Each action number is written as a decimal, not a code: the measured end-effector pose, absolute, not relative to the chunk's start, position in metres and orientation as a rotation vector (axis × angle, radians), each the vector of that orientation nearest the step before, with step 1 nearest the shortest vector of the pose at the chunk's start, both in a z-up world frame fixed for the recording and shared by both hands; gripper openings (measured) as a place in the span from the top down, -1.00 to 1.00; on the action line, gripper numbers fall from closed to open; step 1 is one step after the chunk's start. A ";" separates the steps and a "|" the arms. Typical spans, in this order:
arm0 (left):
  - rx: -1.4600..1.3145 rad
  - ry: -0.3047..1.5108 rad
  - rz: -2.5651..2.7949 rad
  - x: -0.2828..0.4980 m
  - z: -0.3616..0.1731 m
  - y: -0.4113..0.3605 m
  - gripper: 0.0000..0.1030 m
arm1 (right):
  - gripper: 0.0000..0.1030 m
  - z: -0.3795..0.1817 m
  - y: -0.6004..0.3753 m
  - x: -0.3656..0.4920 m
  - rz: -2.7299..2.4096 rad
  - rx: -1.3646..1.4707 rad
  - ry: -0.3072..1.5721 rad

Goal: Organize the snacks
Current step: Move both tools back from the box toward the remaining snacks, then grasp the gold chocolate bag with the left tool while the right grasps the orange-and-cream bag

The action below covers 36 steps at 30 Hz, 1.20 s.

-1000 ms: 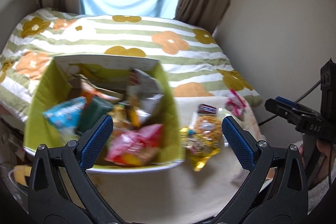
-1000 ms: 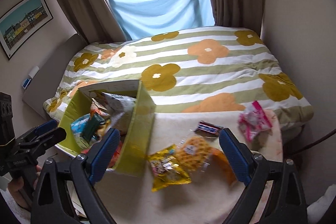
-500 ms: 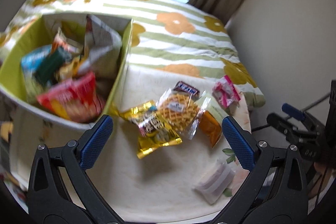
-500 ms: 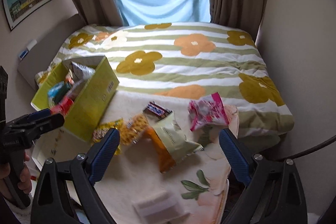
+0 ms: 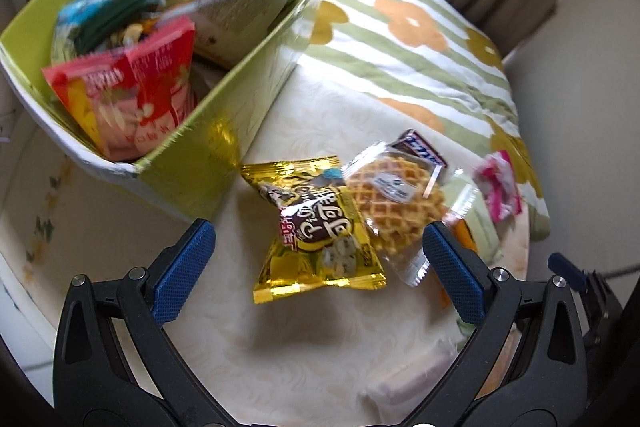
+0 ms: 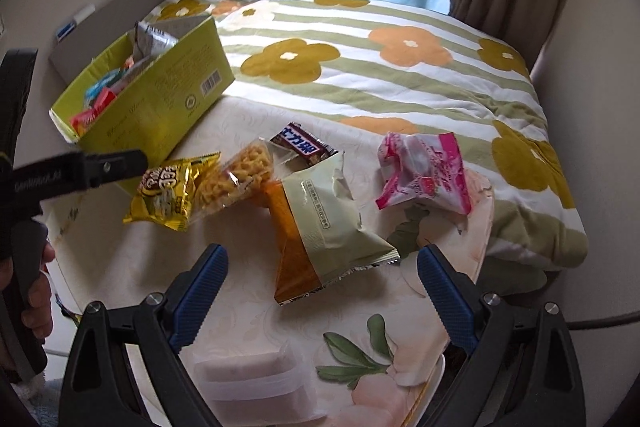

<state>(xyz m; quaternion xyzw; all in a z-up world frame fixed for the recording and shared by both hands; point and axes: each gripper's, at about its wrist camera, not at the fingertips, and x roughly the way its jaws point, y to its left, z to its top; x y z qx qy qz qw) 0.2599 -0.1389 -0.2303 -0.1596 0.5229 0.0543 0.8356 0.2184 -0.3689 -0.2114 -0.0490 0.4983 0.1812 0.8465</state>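
Both grippers are standing wide open with nothing between their blue ribbed pads. We are holding our left gripper [image 5: 318, 259] just above the gold foil packet [image 5: 318, 227], which is lying straight ahead between the jaws, close to the corner of the green cardboard box [image 5: 224, 143]. Our right gripper [image 6: 322, 277] is hovering over the pale green-and-orange bag [image 6: 320, 223], whose long axis is running away from us, roughly in line with the fingers, so the jaws are set across its narrow width.

We are judging the left hand nearer to the gold packet and the box, the right nearer to the bag and to the pink wrapper [image 6: 424, 173] lying apart toward the bedspread [image 6: 360, 67]. The clear-wrapped waffle [image 5: 394, 203] is overlapping the gold packet's right edge, and a dark chocolate bar [image 6: 302, 143] is lying just behind it, partly tucked under.

Everything here is crinkly film: glossy, puffed, slippery, likely to buckle when pinched. The loose snacks are resting on a cream, softly patterned cloth [image 5: 300, 339]. The box is stiff, open-topped and already crowded with packets, including a red one [image 5: 132, 95] near its front wall.
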 end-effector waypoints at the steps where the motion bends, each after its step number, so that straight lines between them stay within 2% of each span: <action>1: -0.351 1.118 0.120 0.262 -0.235 -0.138 -0.99 | -0.83 -0.214 -0.368 0.220 0.387 -0.111 1.056; 6: -0.366 1.143 0.157 0.272 -0.258 -0.139 -0.99 | -0.83 -0.230 -0.365 0.230 0.418 -0.132 1.072; 9: -0.378 1.151 0.172 0.276 -0.267 -0.140 -0.91 | -0.83 -0.240 -0.362 0.237 0.433 -0.141 1.087; 13: -0.383 1.184 0.188 0.280 -0.279 -0.140 -0.60 | -0.83 -0.252 -0.358 0.244 0.454 -0.158 1.099; 18: -0.408 1.196 0.176 0.281 -0.287 -0.139 -0.51 | -0.83 -0.258 -0.355 0.248 0.478 -0.158 1.110; 21: -0.409 1.205 0.161 0.282 -0.290 -0.140 -0.38 | -0.83 -0.261 -0.353 0.249 0.485 -0.161 1.115; 23: -0.419 1.208 0.144 0.282 -0.291 -0.141 -0.18 | -0.83 -0.261 -0.353 0.250 0.486 -0.167 1.113; 29: -0.418 1.223 0.105 0.282 -0.295 -0.146 0.01 | -0.83 -0.262 -0.353 0.253 0.492 -0.189 1.107; 36: -0.395 1.224 0.087 0.275 -0.290 -0.147 0.05 | -0.83 -0.263 -0.349 0.255 0.500 -0.211 1.103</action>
